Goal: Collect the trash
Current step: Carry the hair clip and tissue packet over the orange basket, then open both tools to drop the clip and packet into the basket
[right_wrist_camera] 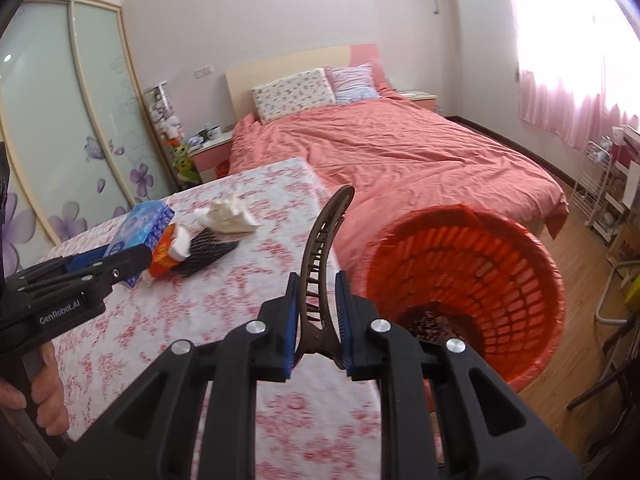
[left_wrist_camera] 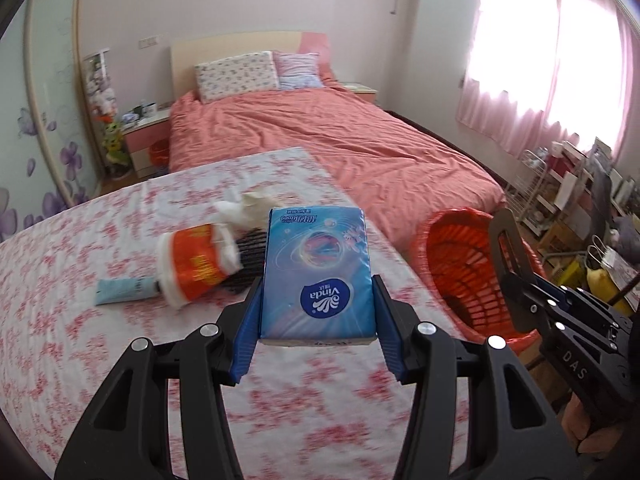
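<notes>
A blue tissue pack [left_wrist_camera: 318, 276] is seen clamped between the blue pads of the left claw [left_wrist_camera: 318, 312], which is closed partway on the pack's two long sides and is held above a worktop [left_wrist_camera: 60, 320] covered in a pink floral cloth. In the right wrist view, a brown hair clip [right_wrist_camera: 320, 264] is gripped near its hinge by the right claw [right_wrist_camera: 320, 320], whose pads are drawn close together on it, with the clip's curved prongs standing up and forward past the fingertips. An orange basket [right_wrist_camera: 500, 272] lined with a red bag is shown standing on the wooden floor just beside the worktop's edge, between the worktop and a bed [left_wrist_camera: 340, 140] made up in coral sheets; some dark debris can be made out at its bottom. The right claw is placed near the basket's rim, over the edge of the worktop. Left on the worktop are an orange and white wrapper [left_wrist_camera: 196, 264], a pale blue tube [left_wrist_camera: 124, 291] beside it, a piece of black mesh [right_wrist_camera: 206, 254] partly under the wrapper, and crumpled white tissue [right_wrist_camera: 228, 216] farther back. A person's hand [right_wrist_camera: 44, 392] is seen on the left claw's handle at the lower left of the right wrist view.
</notes>
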Motion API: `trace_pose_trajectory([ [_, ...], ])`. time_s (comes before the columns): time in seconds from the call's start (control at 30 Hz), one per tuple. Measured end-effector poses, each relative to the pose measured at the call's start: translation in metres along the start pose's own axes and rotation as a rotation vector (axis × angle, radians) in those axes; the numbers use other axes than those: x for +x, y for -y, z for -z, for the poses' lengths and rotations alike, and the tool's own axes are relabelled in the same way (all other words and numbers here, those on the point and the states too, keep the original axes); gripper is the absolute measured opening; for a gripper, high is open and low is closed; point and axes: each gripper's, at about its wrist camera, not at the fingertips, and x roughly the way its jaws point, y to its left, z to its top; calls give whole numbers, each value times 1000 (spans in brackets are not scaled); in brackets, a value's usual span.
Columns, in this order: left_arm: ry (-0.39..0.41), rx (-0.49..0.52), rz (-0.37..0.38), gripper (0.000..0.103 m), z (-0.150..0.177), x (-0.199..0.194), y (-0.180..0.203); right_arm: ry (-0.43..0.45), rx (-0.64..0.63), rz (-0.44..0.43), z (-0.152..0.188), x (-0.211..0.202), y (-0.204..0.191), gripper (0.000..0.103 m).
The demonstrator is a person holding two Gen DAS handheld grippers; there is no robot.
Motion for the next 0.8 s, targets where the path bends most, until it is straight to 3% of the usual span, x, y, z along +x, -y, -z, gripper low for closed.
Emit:
trace_pose_trajectory([
  [0.5, -53, 88, 180, 52, -12, 50, 98, 5, 133, 83, 3, 6, 95, 18],
  [0.8, -107, 132, 240, 56, -11, 84, 142, -2, 221, 110, 1, 24, 145, 21],
])
